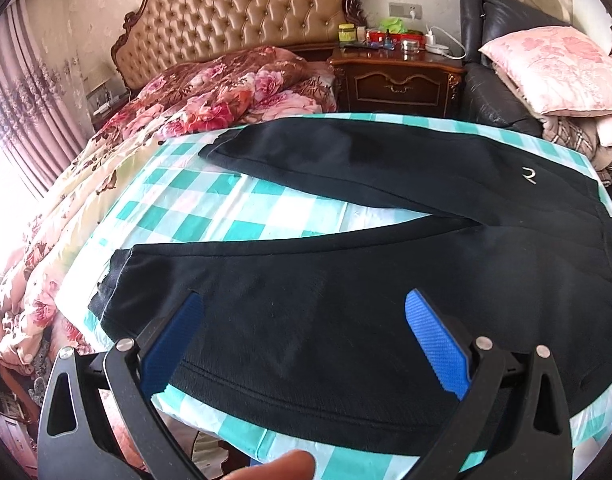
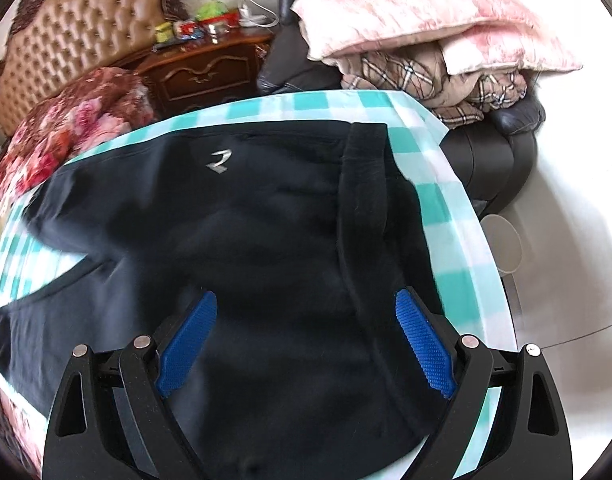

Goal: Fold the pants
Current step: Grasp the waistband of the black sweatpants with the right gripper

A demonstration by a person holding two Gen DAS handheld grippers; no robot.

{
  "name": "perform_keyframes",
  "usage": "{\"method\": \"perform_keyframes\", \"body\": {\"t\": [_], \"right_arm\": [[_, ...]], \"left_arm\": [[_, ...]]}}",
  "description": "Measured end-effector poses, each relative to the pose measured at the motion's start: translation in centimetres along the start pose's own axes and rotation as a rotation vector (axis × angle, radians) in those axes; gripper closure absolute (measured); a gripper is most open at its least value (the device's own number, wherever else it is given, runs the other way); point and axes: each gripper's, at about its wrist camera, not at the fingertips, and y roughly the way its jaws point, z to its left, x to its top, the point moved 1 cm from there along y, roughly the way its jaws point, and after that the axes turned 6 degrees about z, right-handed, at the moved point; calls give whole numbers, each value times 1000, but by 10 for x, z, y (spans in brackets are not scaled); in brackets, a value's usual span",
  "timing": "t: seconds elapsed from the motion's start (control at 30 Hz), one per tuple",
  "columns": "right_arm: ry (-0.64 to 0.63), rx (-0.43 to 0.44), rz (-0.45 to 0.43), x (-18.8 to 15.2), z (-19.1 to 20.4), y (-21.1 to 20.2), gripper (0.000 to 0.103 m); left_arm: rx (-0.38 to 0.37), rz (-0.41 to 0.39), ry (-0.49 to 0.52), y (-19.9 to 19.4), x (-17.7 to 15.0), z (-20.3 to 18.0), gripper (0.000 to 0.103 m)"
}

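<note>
Black pants (image 1: 346,280) lie spread flat on a teal-and-white checked sheet (image 1: 226,208), legs apart in a V with the cuffs to the left and the waistband to the right. A small silver logo (image 1: 529,175) marks the far leg near the waist. My left gripper (image 1: 302,312) hovers open over the near leg, blue pads (image 1: 438,348) wide apart. In the right wrist view the pants (image 2: 266,240) fill the frame, with the logo (image 2: 219,162) at upper left and the waistband (image 2: 364,184) at right. My right gripper (image 2: 306,308) is open above the hip area, holding nothing.
A floral quilt (image 1: 210,92) is bunched at the tufted headboard (image 1: 242,12). A wooden nightstand (image 1: 398,76) with small items stands behind. A dark leather chair (image 2: 494,160) carries pink pillows (image 2: 426,12) and plaid bedding. A fingertip (image 1: 274,466) shows at the bottom edge.
</note>
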Motion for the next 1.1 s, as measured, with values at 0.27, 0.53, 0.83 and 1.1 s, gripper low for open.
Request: {"method": "perform_keyframes", "body": {"t": [0.27, 0.53, 0.83, 1.1], "right_arm": [[-15, 50, 97, 71, -30, 80, 15], [-54, 104, 113, 125, -53, 121, 15], [-49, 135, 125, 174, -75, 146, 15], [-153, 164, 132, 183, -58, 149, 63]], "left_arm": [[-16, 68, 9, 30, 13, -9, 2], [-215, 56, -13, 46, 30, -10, 2], [-211, 99, -49, 69, 45, -4, 2], [-206, 119, -63, 84, 54, 0, 2]]}}
